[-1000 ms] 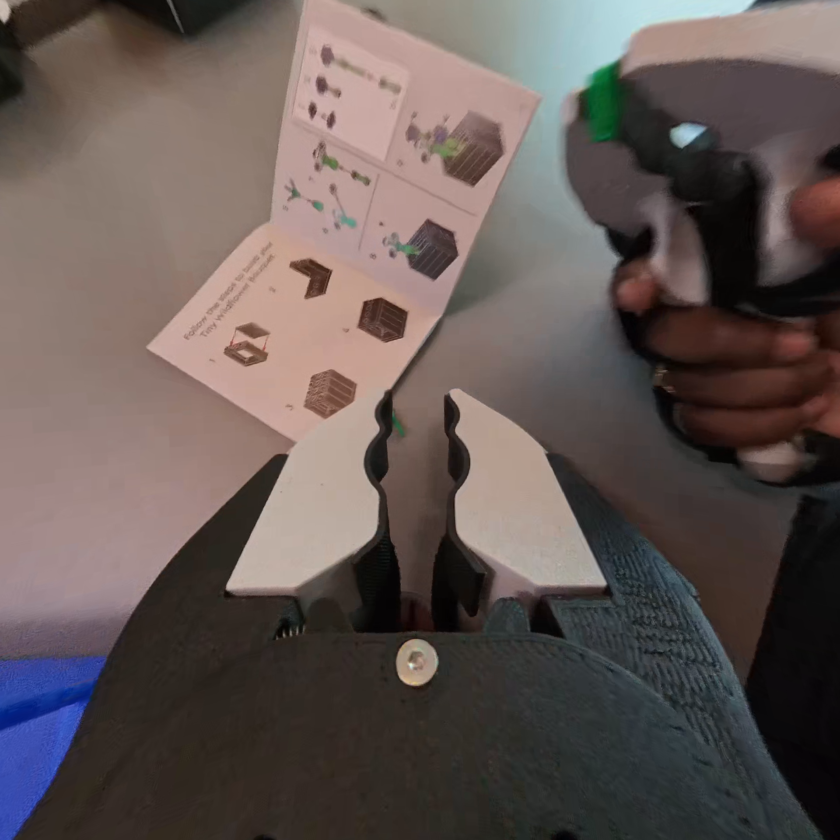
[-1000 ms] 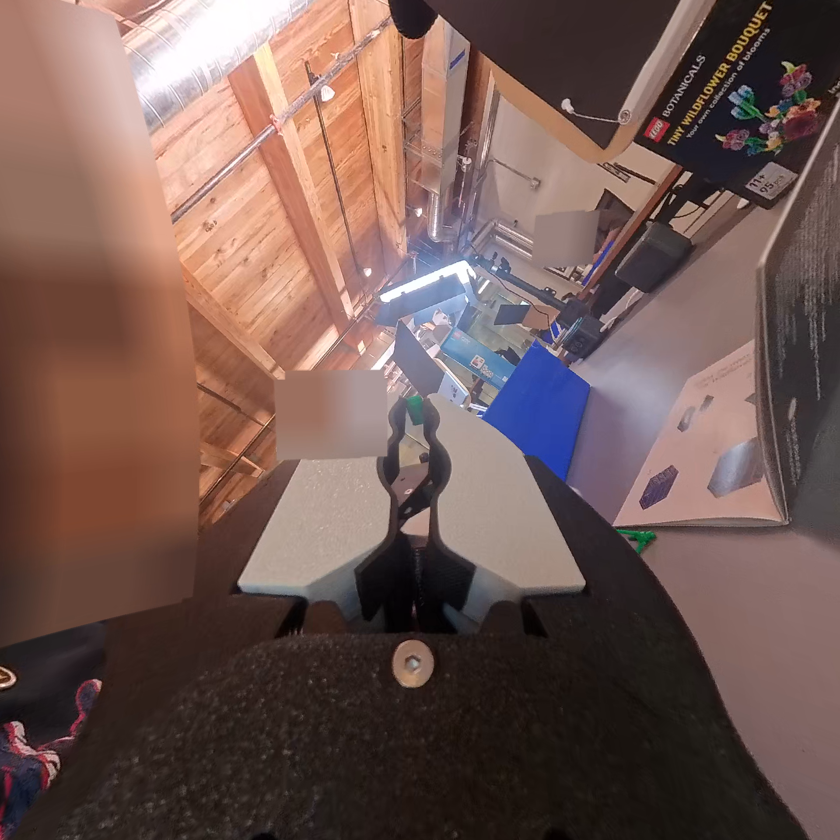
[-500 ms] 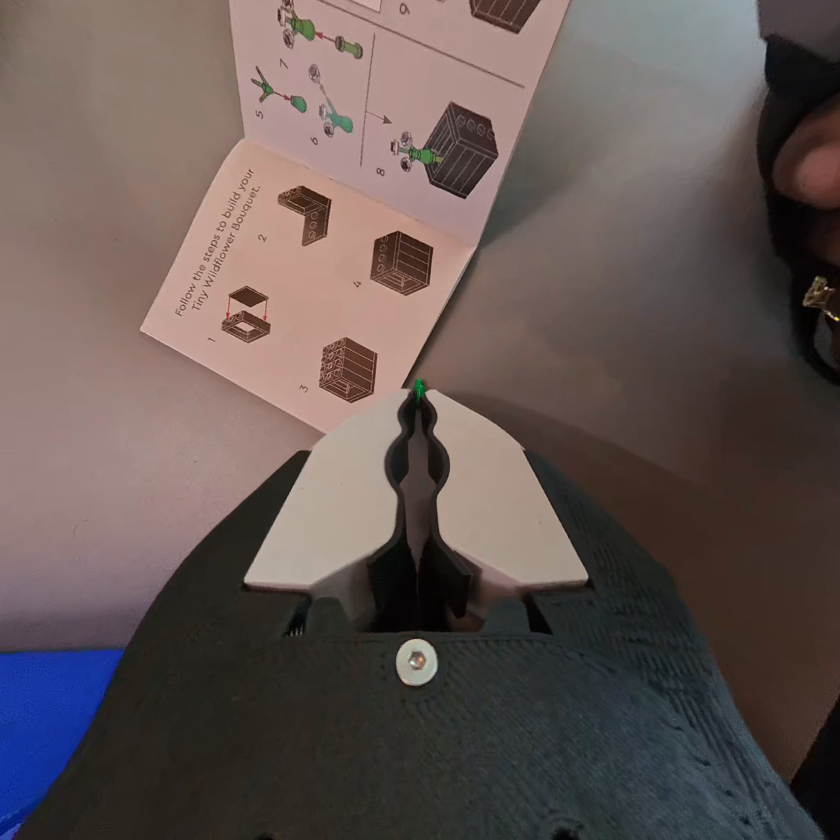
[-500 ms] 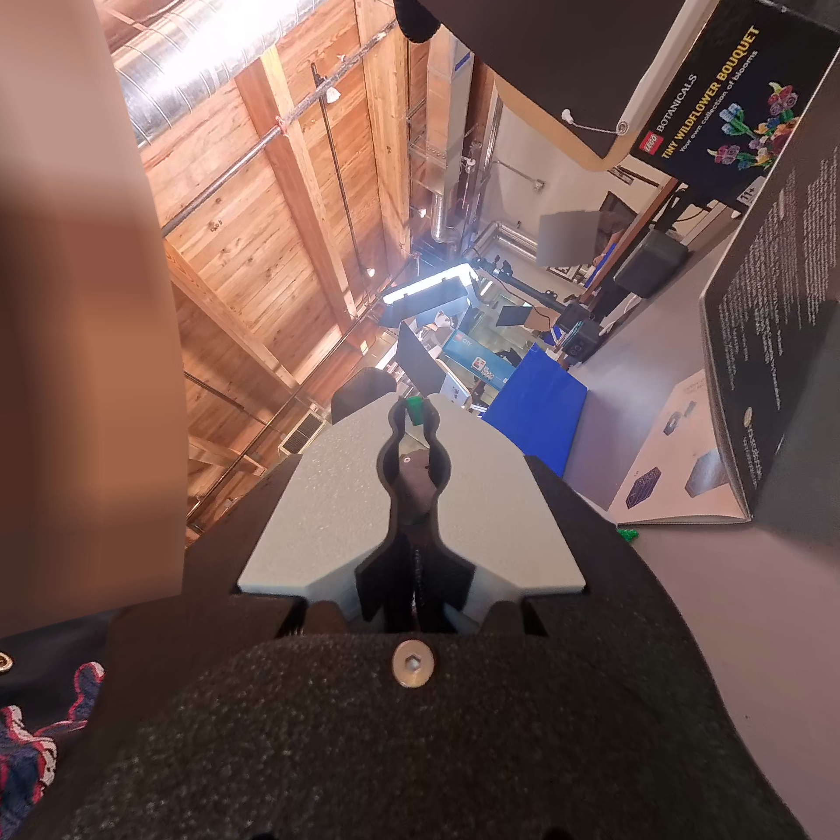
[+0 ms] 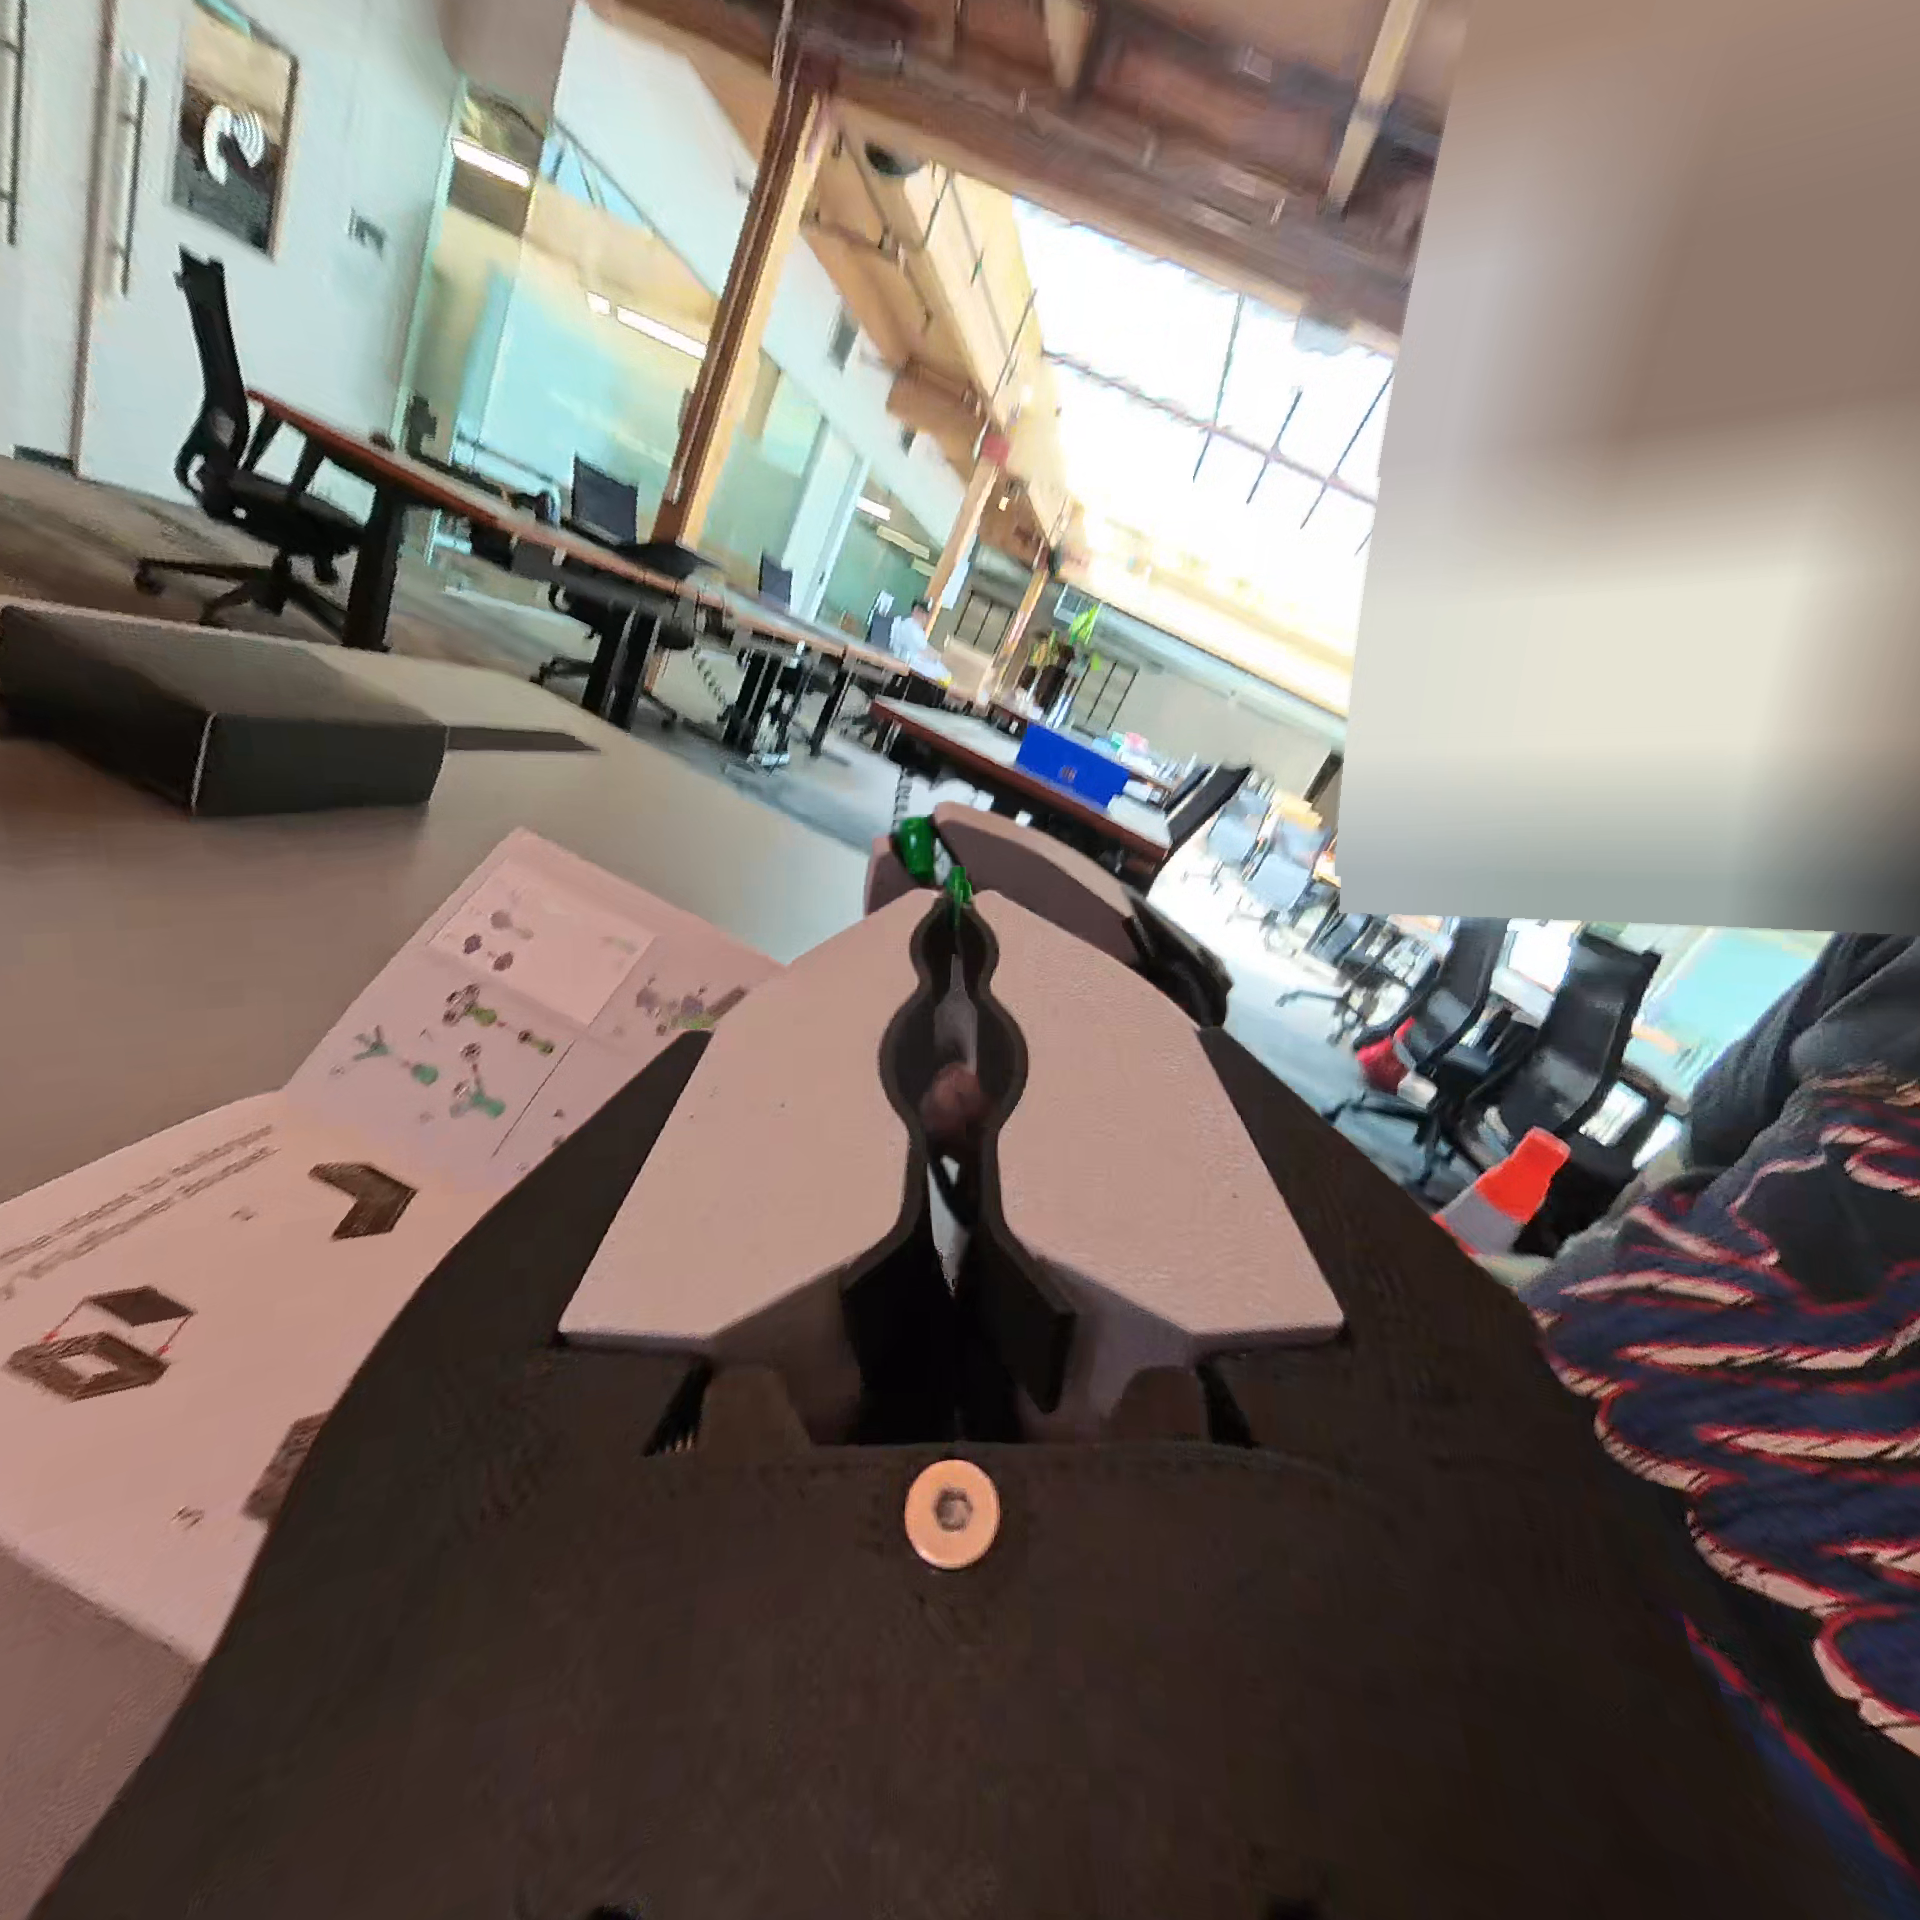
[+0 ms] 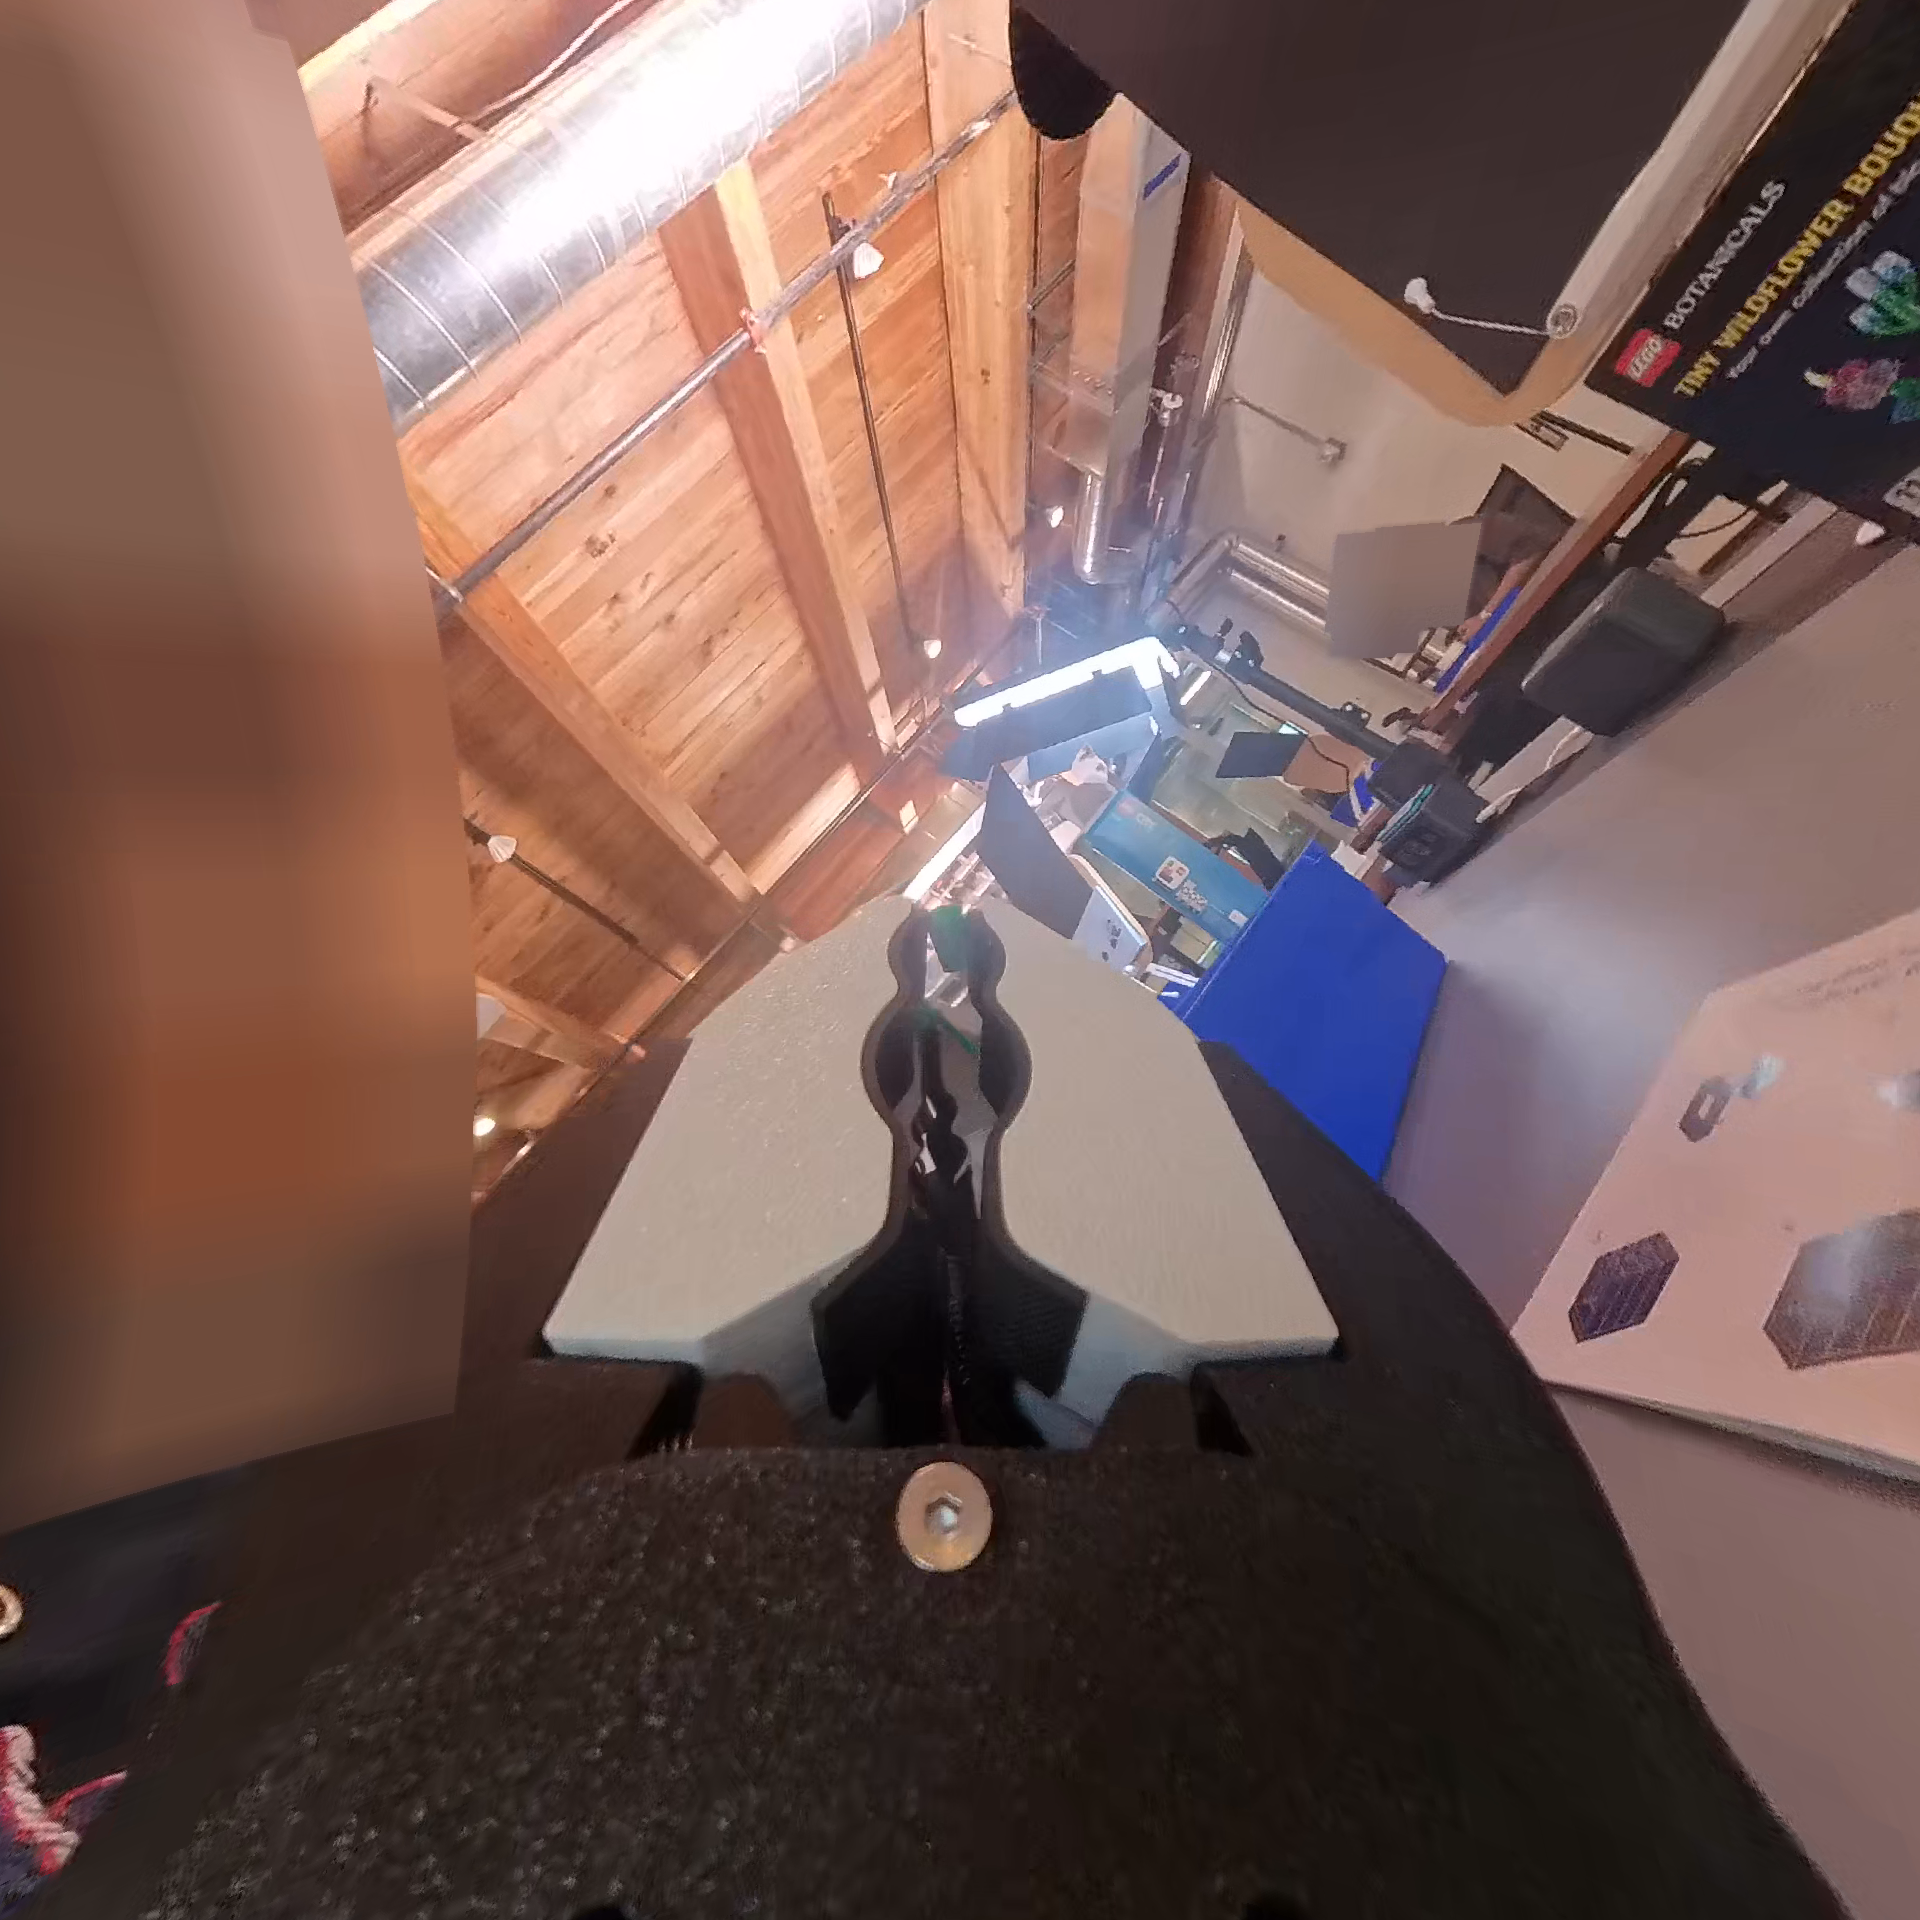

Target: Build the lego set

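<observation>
Both grippers lifted off the table, each pinching a small green piece.

Left gripper (image 5: pixel 954 906) closed tight on a thin green stem (image 5: pixel 956 886) at its tips. Right gripper (image 6: pixel 948 920) nearly closed on a green piece (image 6: pixel 945 923), and its tips sit just beyond the left's. Open leaflet (image 5: pixel 312 1101) lies on the grey table (image 5: pixel 156 914) below; the set box (image 6: pixel 1787 312) is off to the right.

The right gripper (image 6: pixel 948 925) pinches a small green piece (image 6: pixel 945 922) (tilted toward the wooden ceiling (image 6: pixel 644 540)).
</observation>
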{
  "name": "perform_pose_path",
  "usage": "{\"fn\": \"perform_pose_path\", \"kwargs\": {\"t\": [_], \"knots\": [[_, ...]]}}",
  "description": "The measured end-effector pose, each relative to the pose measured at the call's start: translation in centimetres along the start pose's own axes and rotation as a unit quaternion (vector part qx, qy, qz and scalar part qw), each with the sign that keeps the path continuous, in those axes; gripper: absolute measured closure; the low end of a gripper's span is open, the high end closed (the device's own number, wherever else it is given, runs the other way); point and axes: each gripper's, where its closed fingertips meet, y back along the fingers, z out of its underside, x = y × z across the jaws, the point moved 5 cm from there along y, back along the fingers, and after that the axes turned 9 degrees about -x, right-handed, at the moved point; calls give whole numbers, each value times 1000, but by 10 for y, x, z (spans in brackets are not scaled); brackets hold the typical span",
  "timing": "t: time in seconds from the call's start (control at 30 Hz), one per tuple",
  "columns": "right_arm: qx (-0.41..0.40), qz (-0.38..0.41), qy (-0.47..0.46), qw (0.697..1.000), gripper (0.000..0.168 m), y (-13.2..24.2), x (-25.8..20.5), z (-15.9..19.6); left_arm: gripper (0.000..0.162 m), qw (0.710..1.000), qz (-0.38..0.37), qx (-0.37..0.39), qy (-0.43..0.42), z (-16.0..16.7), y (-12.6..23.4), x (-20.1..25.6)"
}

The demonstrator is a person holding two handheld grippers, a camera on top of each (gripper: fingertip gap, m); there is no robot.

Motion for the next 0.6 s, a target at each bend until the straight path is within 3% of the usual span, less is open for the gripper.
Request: {"fn": "perform_pose_path", "kwargs": {"t": [0.1, 0.6], "knots": [[-13, 13, 24, 1000, 161, -2, 1, 0, 161, 999, 19, 31, 30, -1, 1, -2], [-30, 22, 27, 999, 161, -8, 3, 9, 161, 998, 10, 34, 51, 7, 7, -12]]}}
